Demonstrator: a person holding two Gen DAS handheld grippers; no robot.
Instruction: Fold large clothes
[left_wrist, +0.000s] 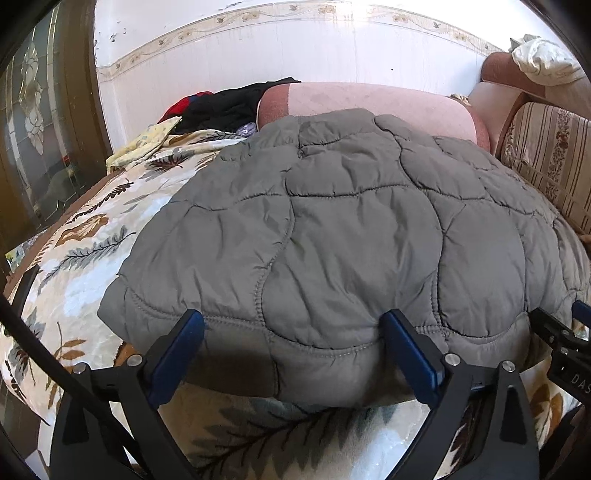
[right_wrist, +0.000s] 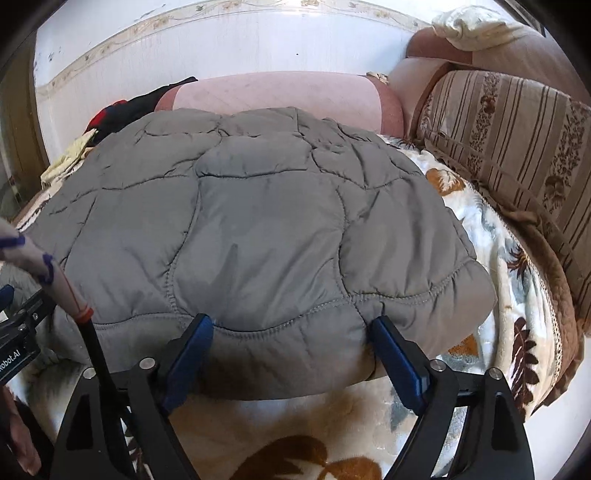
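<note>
garment: grey quilted jacket (left_wrist: 351, 229), folded into a thick pad, lying flat on the leaf-print blanket (left_wrist: 81, 266) that covers the sofa seat; its near hem sits just back from the front edge of the seat, its far side reaches the pink cushion (left_wrist: 369, 103) at the back edge
left gripper (left_wrist: 291, 325): jaws wide apart, blue pads at the near hem towards the jacket's left corner; hem fabric bulges between the fingers, pads not pressing on it
right gripper (right_wrist: 291, 325): jaws wide apart too, blue fingers (right_wrist: 391, 350) at the near hem towards the jacket's right corner; cloth between them, not clamped
grip: neither tool pinches anything; whether the fingertips touch the cloth, cannot tell
other tool in view: right gripper's black body shows at the right edge of the left wrist view; left one's at the left edge of the right wrist view
person: sleeve (right_wrist: 22, 251), light with blue marks, at the left edge of the right wrist view
left end of seat: black-and-red clothes pile (left_wrist: 229, 103) against the wall, yellow cloth (left_wrist: 147, 144) beside it, both clear of the jacket
right end of seat: striped floral cushion (right_wrist: 509, 140) upright; white cloth (right_wrist: 469, 29) bunched on top of the sofa arm
back: white wall (left_wrist: 258, 48) with a floral border strip
</note>
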